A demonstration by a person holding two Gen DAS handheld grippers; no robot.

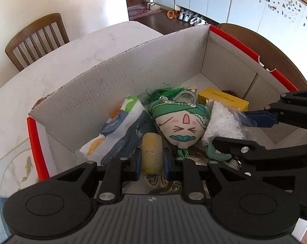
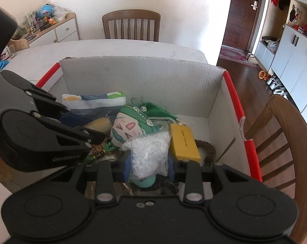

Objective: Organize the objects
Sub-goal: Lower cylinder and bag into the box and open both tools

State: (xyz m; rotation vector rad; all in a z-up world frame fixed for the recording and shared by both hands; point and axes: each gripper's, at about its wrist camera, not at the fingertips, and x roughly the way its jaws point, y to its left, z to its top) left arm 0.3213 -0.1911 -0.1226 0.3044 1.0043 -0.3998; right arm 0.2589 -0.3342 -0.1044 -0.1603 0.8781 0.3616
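Reaching into the cardboard box, a smooth yellow cylinder is clamped by the left tool, a crinkly bag of white granules by the right tool.

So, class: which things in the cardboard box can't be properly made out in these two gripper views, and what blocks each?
- Items on the box floor nearest us: both views, hidden by the gripper bodies.
- Brown braided object: right wrist view, partly behind the yellow box.
- Small print on the yellow tube: left wrist view, too small.
- Metal object: left wrist view, mostly under the doll.
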